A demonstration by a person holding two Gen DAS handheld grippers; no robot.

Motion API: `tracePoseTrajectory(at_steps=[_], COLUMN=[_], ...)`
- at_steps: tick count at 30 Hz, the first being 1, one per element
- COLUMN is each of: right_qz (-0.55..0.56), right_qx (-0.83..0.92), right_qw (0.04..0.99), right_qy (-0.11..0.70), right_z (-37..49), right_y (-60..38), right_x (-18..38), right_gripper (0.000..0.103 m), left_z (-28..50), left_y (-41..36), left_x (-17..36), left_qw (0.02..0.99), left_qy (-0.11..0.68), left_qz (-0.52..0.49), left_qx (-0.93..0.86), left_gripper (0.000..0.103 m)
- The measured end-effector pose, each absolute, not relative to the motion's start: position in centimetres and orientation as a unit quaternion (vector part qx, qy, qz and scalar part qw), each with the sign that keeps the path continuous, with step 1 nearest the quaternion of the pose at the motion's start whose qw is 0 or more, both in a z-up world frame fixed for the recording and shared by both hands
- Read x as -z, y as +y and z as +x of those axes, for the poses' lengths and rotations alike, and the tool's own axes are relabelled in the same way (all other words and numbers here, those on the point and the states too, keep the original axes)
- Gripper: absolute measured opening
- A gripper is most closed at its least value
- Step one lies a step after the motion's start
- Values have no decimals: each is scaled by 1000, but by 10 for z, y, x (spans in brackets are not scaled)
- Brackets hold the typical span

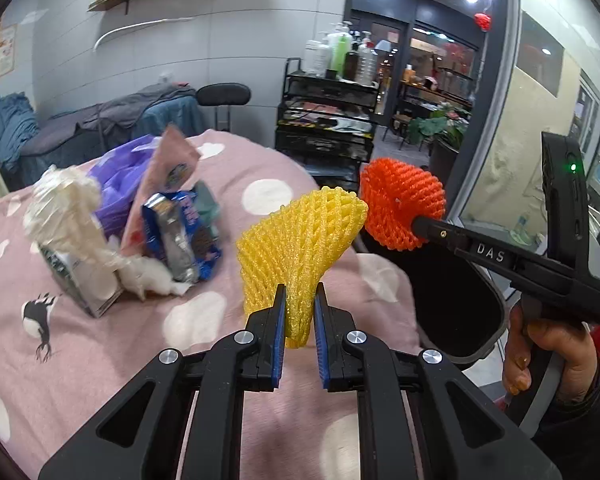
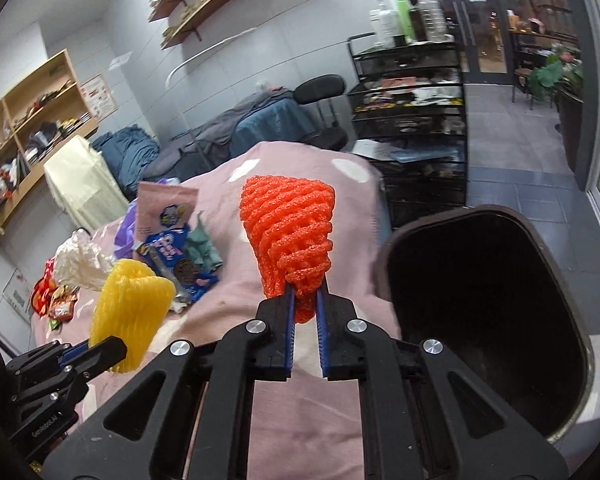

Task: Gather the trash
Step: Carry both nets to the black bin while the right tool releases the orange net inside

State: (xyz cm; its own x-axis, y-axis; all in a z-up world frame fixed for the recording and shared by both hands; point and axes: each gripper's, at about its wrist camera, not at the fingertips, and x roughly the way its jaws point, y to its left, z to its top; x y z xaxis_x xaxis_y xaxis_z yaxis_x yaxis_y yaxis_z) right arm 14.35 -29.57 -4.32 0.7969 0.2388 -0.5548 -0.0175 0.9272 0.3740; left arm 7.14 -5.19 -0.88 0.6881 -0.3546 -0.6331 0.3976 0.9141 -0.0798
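Your left claw is pinching the yellow foam net by its narrow end, lifted above the pink spotted surface. Your right claw grips the orange foam net likewise, with the black bin at its three o'clock. Wrappers sit heaped at ten o'clock from the left claw.

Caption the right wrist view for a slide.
Right tongs grip orange net beside open bin; left tongs hold yellow net.

I see spongy matt foam nets, yellow and orange, glossy crinkled wrappers, and a soft pink cloth bedcover.
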Motion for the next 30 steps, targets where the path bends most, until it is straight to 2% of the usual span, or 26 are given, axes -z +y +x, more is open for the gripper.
tracePoseTrajectory(at_steps=[9,21,22,24,26,27,30], right_qz=[186,193,193,202,213,216,219], right_qx=[21,93,97,98,103,105,103], right_qw=[929,890,886,880,879,880,884], right_qy=[320,402,410,418,414,409,401], right_z=[135,155,158,158,153,152,145], right_y=[-349,-386,-386,-385,-385,-384,-384], right_x=[63,136,140,148,151,150,148], right_gripper=[10,11,13,25,68,71,72], left_z=[81,95,95,95,94,94,97], left_y=[-95,-121,-123,-127,-131,-133,-139], left_x=[13,22,23,25,26,26,27], left_qw=[904,888,887,885,884,883,879], left_qy=[344,367,368,370,371,372,375], left_qz=[44,44,45,48,52,53,56], left_qx=[251,272,274,277,279,280,288], left_gripper=[13,13,13,13,13,13,13])
